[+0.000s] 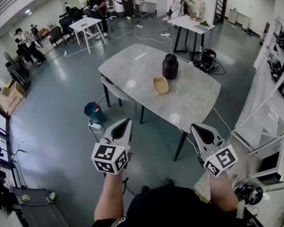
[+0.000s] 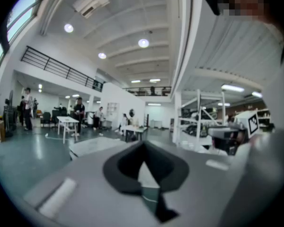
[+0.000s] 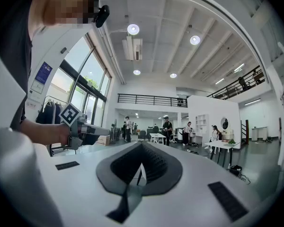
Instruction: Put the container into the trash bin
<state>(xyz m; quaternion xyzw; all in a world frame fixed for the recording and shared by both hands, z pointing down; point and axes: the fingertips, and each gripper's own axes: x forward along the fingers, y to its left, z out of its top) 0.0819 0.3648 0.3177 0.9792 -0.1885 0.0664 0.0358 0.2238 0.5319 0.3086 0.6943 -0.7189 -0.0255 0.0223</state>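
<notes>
The left gripper [image 1: 127,122] and the right gripper [image 1: 195,126] are seen shut tight, with nothing held. The small tan square container [image 1: 160,85] is found on the grey stone table [image 1: 194,98], at 7 o'clock from the dark brown round jar [image 1: 170,66].

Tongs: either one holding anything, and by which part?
Nothing is held. Left tongs and right tongs are both shut and empty, held in the air short of the table.

Your views are bright and even: round ceiling lamps [image 2: 143,43] and tall windows [image 3: 80,86] give the light, leaving pale glare spots on the tabletop [image 1: 131,83] and glossy floor [image 1: 61,103]. Both gripper views bend strongly at dark, vignetted edges, and their near jaws look soft.
</notes>
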